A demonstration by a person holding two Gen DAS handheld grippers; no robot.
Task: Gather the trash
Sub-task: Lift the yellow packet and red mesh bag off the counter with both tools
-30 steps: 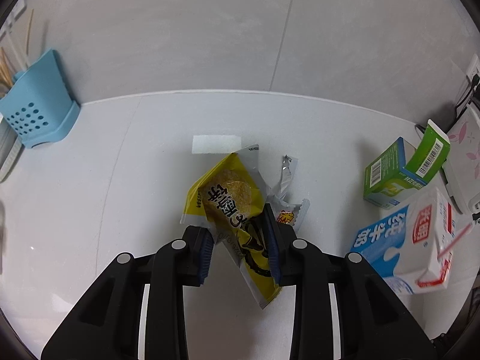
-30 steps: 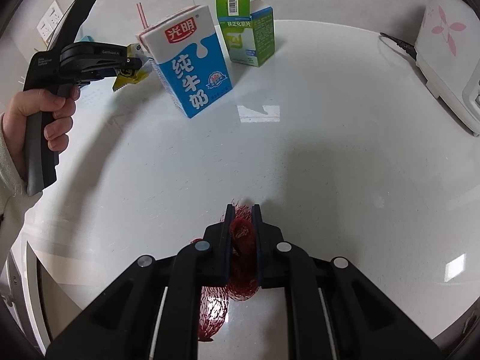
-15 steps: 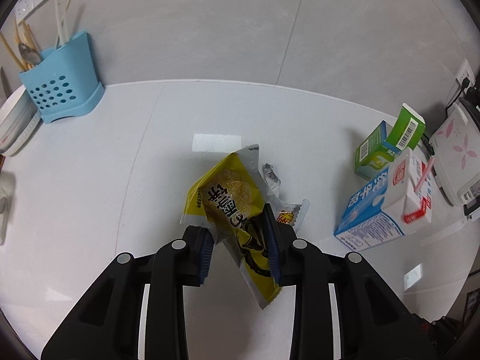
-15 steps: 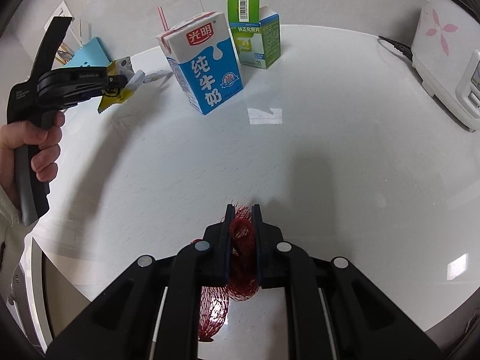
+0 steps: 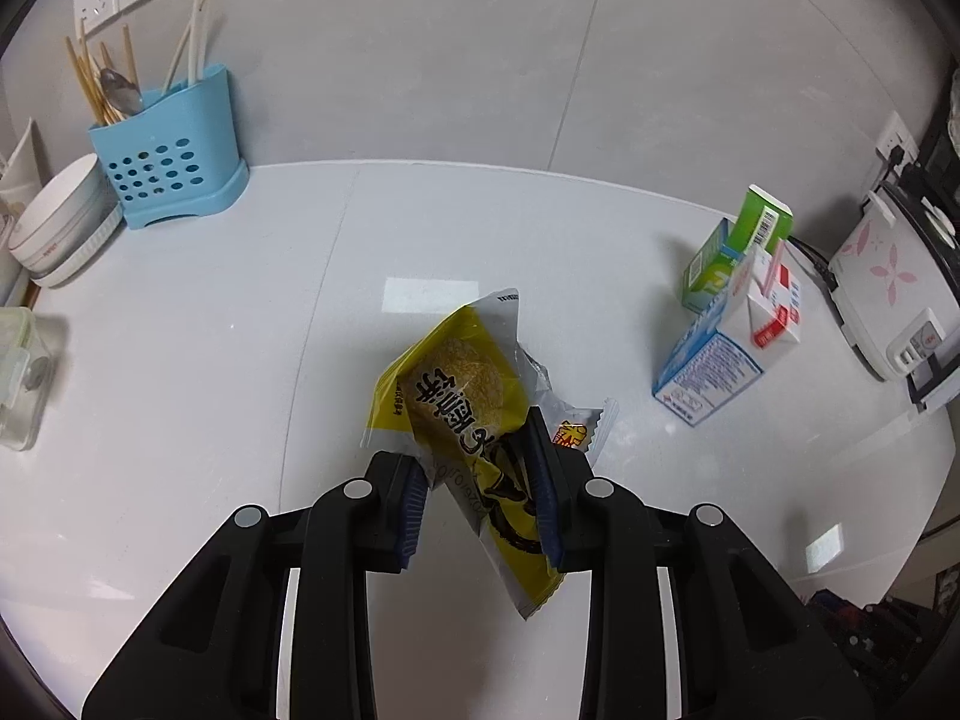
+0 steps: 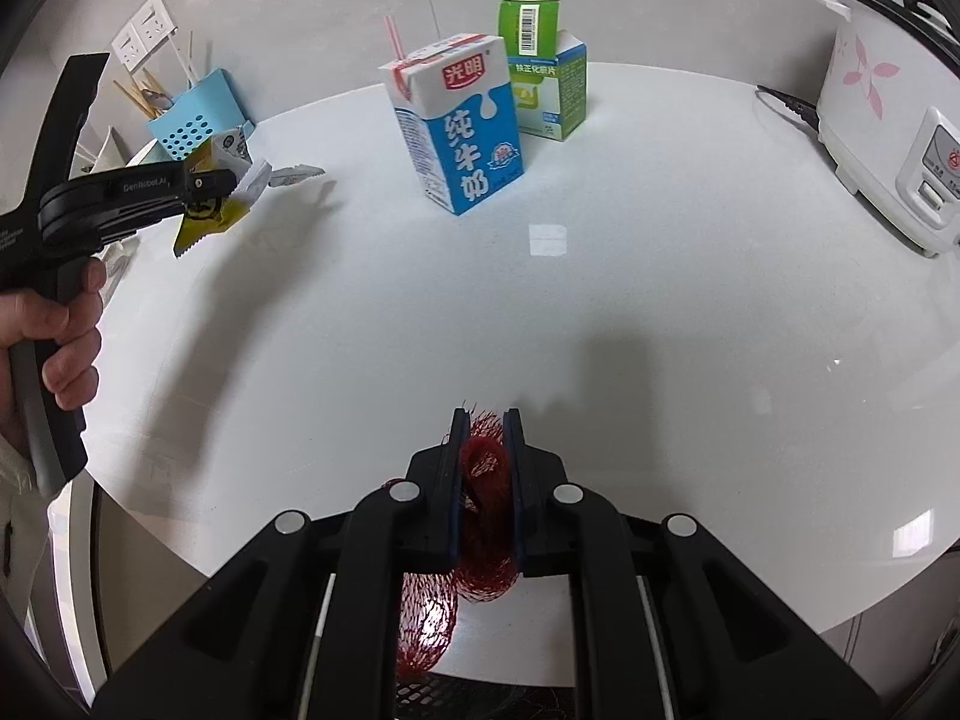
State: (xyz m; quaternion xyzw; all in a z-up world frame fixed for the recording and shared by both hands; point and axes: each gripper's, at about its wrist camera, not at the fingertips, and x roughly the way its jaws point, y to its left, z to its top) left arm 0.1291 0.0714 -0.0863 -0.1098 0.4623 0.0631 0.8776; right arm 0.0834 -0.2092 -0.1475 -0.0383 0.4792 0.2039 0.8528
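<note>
I count two grippers, one in each of my hands: my left gripper [image 5: 480, 468] and my right gripper [image 6: 485, 468]. Between the left one's pads I see two wrappers: one yellow snack wrapper [image 5: 462, 396] and one smaller silver wrapper [image 5: 585, 429]. One red mesh net [image 6: 483, 516] sits in the right one. On the white table [image 6: 600, 312] stand two cartons: one blue milk carton [image 6: 462, 132] with one straw [image 6: 393, 36], and one green carton [image 6: 543, 75]. There is one blue utensil holder [image 5: 171, 162], one white bowl [image 5: 57, 216], and one rice cooker [image 6: 888, 138]. How many sticks are in the holder I cannot tell.
</note>
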